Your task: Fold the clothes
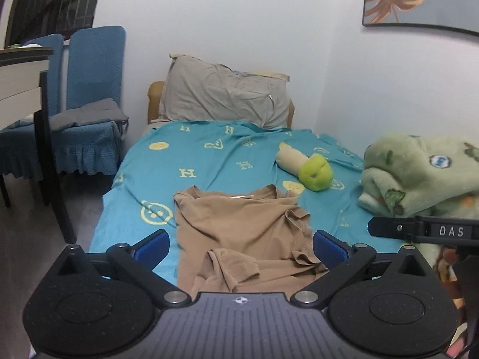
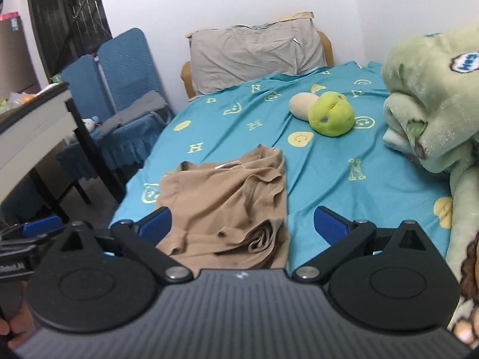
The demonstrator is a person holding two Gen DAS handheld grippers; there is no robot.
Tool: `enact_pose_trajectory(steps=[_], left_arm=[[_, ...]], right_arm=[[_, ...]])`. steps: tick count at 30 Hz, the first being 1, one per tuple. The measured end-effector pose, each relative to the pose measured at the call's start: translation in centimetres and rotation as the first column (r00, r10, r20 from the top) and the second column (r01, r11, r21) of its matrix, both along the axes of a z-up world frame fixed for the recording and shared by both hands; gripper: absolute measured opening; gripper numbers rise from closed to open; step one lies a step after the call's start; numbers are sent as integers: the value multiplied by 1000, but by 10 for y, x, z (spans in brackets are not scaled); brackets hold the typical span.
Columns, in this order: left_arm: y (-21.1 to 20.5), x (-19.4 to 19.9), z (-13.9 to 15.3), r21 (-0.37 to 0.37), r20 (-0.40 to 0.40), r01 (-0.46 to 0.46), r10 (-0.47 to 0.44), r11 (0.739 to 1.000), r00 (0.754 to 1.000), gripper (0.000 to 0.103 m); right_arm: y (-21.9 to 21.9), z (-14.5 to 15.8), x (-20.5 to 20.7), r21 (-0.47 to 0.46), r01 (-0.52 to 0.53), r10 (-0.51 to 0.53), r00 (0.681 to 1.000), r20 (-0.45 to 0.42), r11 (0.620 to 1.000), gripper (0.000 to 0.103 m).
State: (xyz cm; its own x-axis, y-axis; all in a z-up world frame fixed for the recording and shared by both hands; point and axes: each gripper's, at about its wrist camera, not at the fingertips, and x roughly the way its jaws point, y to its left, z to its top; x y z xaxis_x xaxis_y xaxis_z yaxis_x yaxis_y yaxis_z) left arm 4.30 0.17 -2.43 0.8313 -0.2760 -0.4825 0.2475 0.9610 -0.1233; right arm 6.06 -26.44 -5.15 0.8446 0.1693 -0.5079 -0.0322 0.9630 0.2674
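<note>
A tan short-sleeved cotton T-shirt [image 1: 239,227] lies partly folded on the near end of the bed, on a teal bedsheet printed with pale yellow letters and smiley faces [image 1: 209,161]. Its collar points toward the head of the bed, both side edges are turned inward, and one sleeve lies crumpled across the front of it.

The left gripper [image 1: 241,246] hangs over the shirt's near end with its blue-padded fingers [image 1: 152,246] spread wide, one on each side of the cloth and clear of it; nothing is held. The right gripper [image 2: 242,227] is likewise spread wide and empty, its left finger over the shirt's edge, its right one over bare sheet.

Beyond the shirt, toward the wall side, lies a plush toy with a lime-green round head and a cream body [image 2: 326,113]. A bundled pale green fleece blanket with cartoon prints [image 2: 431,98] is heaped along the right side of the bed. A grey pillow [image 1: 224,98] leans against the wooden headboard. Beside the bed stand two blue fabric-covered chairs [image 1: 89,95], one with a folded grey cloth on its seat, and near them a white-topped surface on dark legs [image 1: 27,80].
</note>
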Motion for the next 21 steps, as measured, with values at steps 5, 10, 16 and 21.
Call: enact_pose_trajectory(steps=[5, 10, 16, 21], left_arm=[[4, -26, 1, -10, -31, -38, 38, 999, 999, 103], [15, -31, -20, -106, -224, -73, 48, 992, 973, 103], [32, -15, -60, -221, -499, -193, 60, 956, 865, 102], [48, 0, -93, -331, -627, -283, 14, 900, 779, 98]], right_arm=[[7, 3, -20, -22, -16, 16, 1000, 13, 1000, 103], [11, 0, -29, -26, -11, 11, 1000, -7, 1000, 103], [11, -6, -25, -18, 13, -14, 999, -51, 1000, 103], [7, -12, -20, -7, 36, -37, 996, -83, 999, 103]])
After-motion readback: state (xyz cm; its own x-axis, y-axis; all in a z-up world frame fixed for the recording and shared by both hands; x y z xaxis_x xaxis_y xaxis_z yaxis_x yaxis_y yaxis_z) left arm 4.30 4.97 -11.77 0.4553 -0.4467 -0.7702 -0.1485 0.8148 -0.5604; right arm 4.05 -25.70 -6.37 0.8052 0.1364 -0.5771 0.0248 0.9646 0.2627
